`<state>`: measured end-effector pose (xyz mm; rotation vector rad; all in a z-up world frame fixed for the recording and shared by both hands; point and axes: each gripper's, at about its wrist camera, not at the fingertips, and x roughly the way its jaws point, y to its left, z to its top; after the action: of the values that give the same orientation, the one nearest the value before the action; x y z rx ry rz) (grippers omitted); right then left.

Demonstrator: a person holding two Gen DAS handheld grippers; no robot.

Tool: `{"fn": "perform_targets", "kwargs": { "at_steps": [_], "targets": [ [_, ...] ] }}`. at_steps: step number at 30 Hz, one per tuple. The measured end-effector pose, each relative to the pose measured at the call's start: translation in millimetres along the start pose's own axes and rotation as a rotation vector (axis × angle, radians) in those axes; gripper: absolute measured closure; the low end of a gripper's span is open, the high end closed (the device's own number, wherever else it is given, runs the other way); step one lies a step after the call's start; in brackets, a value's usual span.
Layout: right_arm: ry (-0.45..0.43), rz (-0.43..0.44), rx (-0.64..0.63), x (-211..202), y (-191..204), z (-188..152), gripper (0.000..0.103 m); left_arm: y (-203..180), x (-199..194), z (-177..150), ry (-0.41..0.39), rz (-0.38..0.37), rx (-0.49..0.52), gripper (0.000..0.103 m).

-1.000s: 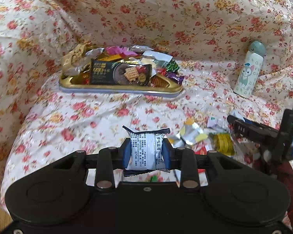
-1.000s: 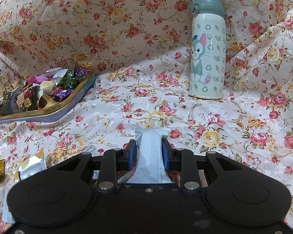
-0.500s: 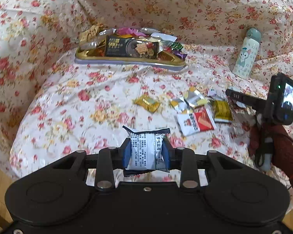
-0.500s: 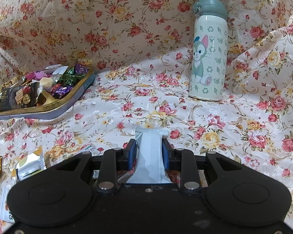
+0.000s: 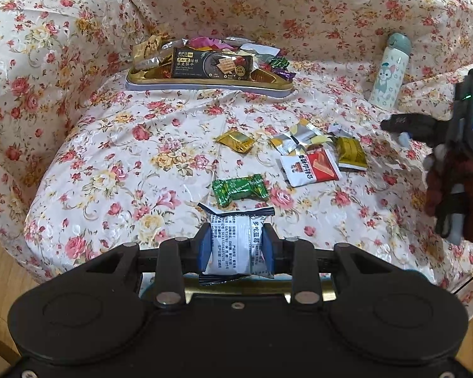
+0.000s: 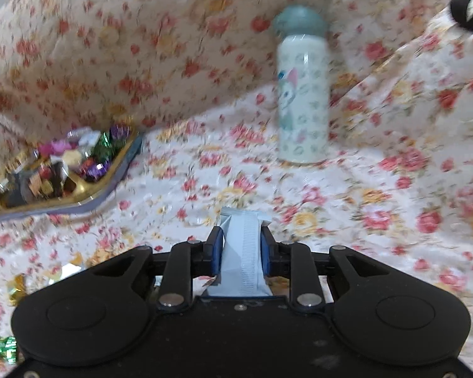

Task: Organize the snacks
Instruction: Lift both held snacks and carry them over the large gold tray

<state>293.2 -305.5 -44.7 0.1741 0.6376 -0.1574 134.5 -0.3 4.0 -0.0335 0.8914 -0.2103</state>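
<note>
My left gripper [image 5: 236, 245] is shut on a white snack packet with black print [image 5: 233, 242], held above the front of the floral-covered sofa seat. My right gripper [image 6: 241, 245] is shut on a pale blue snack packet [image 6: 242, 245]; the right wrist view is blurred. A gold tray [image 5: 205, 83] full of wrapped snacks sits at the back left of the seat, and shows in the right wrist view [image 6: 88, 192]. Loose snacks lie mid-seat: a green candy [image 5: 239, 189], a gold packet [image 5: 235, 141], a red-and-white packet [image 5: 309, 168], a silver-yellow packet [image 5: 299, 137] and an olive packet [image 5: 350, 152].
A pale cartoon-print bottle with a teal cap [image 5: 389, 71] stands at the back right of the seat, also in the right wrist view [image 6: 302, 94]. The other hand and its gripper [image 5: 451, 145] are at the right edge. Wood floor [image 5: 3, 277] shows below the seat front.
My left gripper has pulled back and up from the seat with its packet, so more loose snacks show. My right gripper has risen with its packet, and its view has gone blurred.
</note>
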Motion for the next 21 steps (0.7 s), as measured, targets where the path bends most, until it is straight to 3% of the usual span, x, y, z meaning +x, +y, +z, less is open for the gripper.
{"fn": "perform_targets", "kwargs": {
  "at_steps": [9, 21],
  "targets": [
    [-0.077, 0.112, 0.041, -103.8, -5.7, -16.5, 0.078, -6.8, -21.6, -16.4, -0.022, 0.007, 0.012, 0.062],
    [-0.098, 0.207, 0.000, -227.9, 17.8, -87.2, 0.077, -23.9, -54.0, -51.6, -0.009, -0.010, 0.045, 0.062]
  ]
}}
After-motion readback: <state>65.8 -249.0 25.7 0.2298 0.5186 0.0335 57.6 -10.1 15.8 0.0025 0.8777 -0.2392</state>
